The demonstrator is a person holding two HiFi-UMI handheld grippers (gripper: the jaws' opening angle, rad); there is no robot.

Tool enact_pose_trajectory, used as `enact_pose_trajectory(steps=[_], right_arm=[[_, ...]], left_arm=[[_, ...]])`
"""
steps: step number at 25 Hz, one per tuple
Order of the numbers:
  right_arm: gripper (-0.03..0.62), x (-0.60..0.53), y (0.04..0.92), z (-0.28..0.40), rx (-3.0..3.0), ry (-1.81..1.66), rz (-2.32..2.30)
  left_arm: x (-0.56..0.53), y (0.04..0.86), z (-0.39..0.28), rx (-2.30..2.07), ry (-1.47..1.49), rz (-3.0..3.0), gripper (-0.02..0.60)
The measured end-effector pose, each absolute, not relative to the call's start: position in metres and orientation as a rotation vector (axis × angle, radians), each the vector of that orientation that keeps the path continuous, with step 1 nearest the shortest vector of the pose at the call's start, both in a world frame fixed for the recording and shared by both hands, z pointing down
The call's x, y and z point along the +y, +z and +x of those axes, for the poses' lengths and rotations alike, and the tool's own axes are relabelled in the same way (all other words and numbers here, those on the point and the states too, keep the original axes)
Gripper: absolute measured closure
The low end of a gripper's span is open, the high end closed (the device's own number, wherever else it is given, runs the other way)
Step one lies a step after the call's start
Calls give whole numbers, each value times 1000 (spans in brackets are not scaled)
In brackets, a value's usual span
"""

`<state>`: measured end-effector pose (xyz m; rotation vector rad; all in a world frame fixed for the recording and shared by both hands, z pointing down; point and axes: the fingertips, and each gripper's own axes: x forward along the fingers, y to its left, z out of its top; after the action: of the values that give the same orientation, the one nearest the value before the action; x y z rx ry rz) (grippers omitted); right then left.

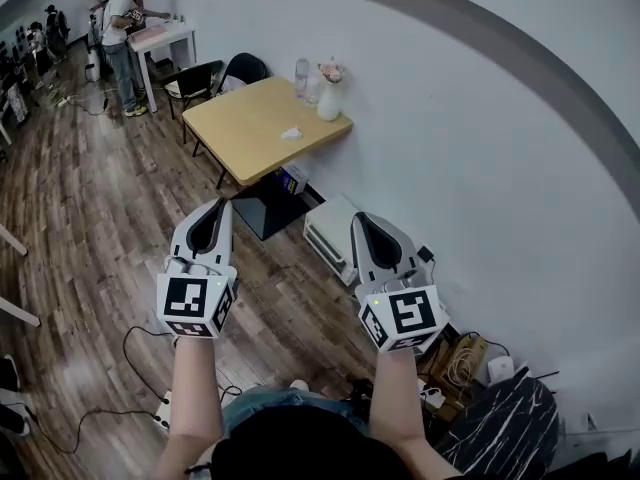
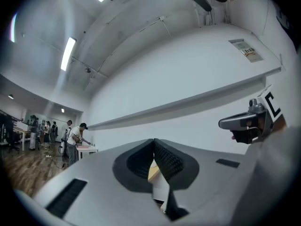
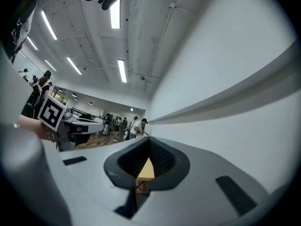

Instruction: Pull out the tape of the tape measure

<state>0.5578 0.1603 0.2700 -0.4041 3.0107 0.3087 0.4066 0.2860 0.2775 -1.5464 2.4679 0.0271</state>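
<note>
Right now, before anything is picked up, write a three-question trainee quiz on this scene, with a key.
1. True or false: the left gripper holds something between its jaws.
2. Multiple choice: the white vase stands on A) the wooden table, B) a shelf, C) a windowsill.
3. Fill in: the right gripper is ____ (open or shut).
Key: 1 false; 2 A; 3 shut.

Wood floor (image 1: 90, 218), white wall (image 1: 480, 118)
</note>
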Motion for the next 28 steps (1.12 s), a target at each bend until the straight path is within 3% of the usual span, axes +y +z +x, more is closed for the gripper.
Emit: enact_pose_trajectory(steps=[3,4,5,6,8,11,21,28], right_arm=[[579,151,276,562,3022,217,-367],[575,148,279,561,3030,181,-347],[518,145,282,560,3041,152,-326],[404,142,285,559,3050,128,-307],[289,135,288,554,3063,80,-285],[275,128,288,551,3076,27,-270],[276,104,297,527,3070,-12,-297],[276,65,308,471,3090,2,-371]], left_arm=[[280,282,418,2456,90,-1588,568],[276,285,421,2455,106,-1616,541],[272,289,423,2459,105,-1638,464],[268,294,424,2467,88,-1651,396],[261,301,423,2493,48,-1650,303],[259,304,416,2551,61,-1614,216],[243,313,380,2608,16,-1536,201],[222,322,317,2615,-2,-1538,201]])
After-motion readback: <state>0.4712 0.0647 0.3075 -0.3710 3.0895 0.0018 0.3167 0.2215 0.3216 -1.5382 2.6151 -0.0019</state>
